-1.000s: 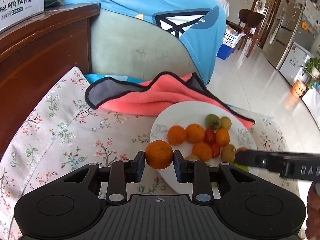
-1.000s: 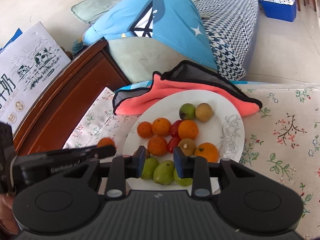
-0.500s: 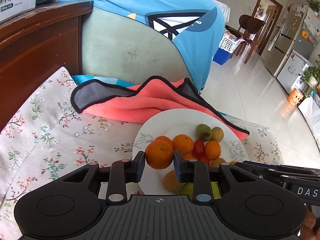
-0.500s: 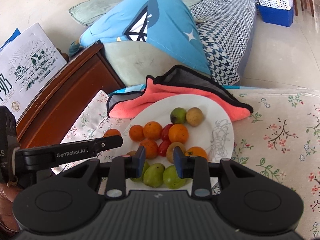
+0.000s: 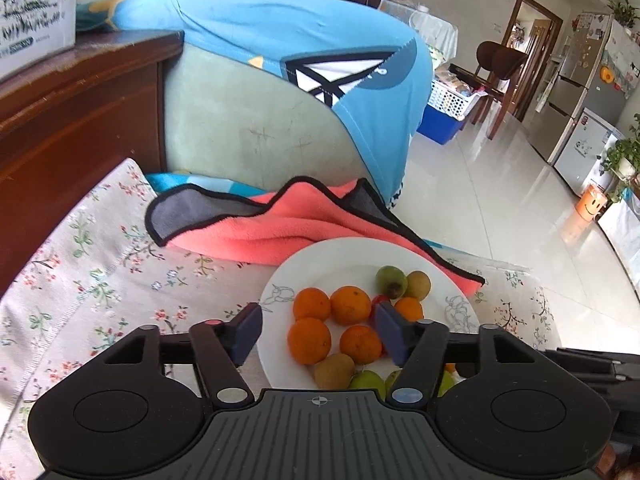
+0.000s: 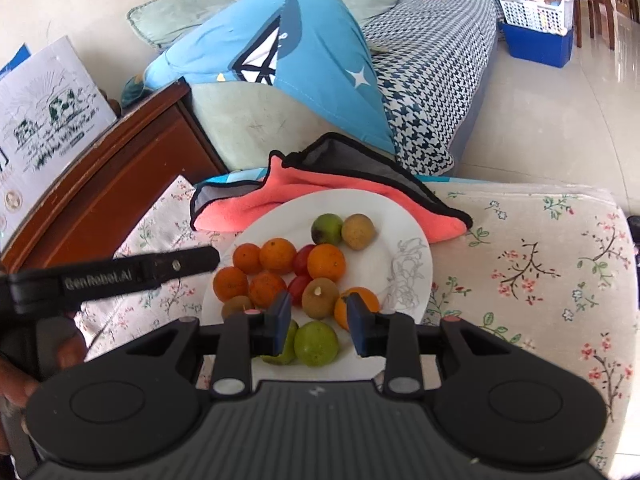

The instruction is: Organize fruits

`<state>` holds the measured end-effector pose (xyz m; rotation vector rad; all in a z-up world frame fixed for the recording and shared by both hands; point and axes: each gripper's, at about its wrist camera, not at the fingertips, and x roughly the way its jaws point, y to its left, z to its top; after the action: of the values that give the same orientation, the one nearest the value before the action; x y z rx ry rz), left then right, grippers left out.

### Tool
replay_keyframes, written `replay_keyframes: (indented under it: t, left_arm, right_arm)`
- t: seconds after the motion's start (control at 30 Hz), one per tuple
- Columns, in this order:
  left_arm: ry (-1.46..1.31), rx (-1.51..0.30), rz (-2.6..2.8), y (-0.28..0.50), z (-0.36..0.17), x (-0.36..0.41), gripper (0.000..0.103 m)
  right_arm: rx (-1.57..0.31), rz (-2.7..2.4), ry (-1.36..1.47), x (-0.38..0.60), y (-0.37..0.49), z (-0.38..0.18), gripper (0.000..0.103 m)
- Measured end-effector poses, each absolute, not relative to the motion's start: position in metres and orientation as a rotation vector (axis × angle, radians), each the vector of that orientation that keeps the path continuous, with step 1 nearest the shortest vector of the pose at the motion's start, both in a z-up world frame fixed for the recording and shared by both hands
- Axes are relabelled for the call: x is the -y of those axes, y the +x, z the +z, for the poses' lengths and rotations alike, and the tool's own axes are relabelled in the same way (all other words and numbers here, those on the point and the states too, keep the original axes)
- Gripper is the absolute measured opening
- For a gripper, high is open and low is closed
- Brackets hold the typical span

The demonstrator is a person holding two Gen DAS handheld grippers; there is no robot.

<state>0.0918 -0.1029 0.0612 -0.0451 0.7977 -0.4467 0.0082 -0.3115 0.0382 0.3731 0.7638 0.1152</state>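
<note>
A white plate (image 5: 340, 256) (image 6: 400, 232) on the floral tablecloth holds several oranges, kiwis, green fruits and red tomatoes. My left gripper (image 5: 318, 330) is open and empty just above the plate's near left side, over an orange (image 5: 309, 340) that lies on the plate. In the right wrist view that orange (image 6: 230, 283) sits at the plate's left edge, below the left gripper's finger (image 6: 176, 266). My right gripper (image 6: 319, 322) is open and empty over the plate's near edge, above a green fruit (image 6: 317, 343).
A coral and grey cloth (image 5: 280, 224) (image 6: 352, 188) lies bunched behind the plate. A dark wooden cabinet (image 5: 60, 128) stands at the left with a carton (image 6: 44, 120) on it. A sofa with a blue cover (image 6: 288, 60) is behind the table.
My left gripper carried the orange right over the plate, then opened. The orange now lies on the plate with the others. The right gripper opened a little wider.
</note>
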Motion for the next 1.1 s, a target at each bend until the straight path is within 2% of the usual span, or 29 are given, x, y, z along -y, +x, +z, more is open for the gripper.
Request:
replay_keyframes:
  t: [0.13, 0.33, 0.6, 0.7, 1.1]
  left_arm:
    - [-0.004, -0.797, -0.421, 0.080, 0.066, 0.097, 0.074]
    - [0.021, -0.833, -0.367, 0.059, 0.065, 0.082, 0.081]
    - [0.031, -0.894, -0.310, 0.028, 0.055, 0.060, 0.081]
    - [0.022, -0.915, -0.291, 0.018, 0.051, 0.051, 0.081]
    - [0.089, -0.930, -0.264, -0.004, 0.049, 0.038, 0.081]
  right_arm:
    - [-0.776, 0.133, 0.334, 0.301, -0.001, 0.038, 0.033]
    - [-0.794, 0.146, 0.274, 0.278, -0.016, 0.035, 0.037]
    - [-0.816, 0.110, 0.199, 0.248, -0.047, 0.031, 0.039]
    - [-0.822, 0.091, 0.192, 0.237, -0.060, 0.026, 0.044]
    - [-0.805, 0.017, 0.123, 0.209, -0.083, 0.006, 0.050]
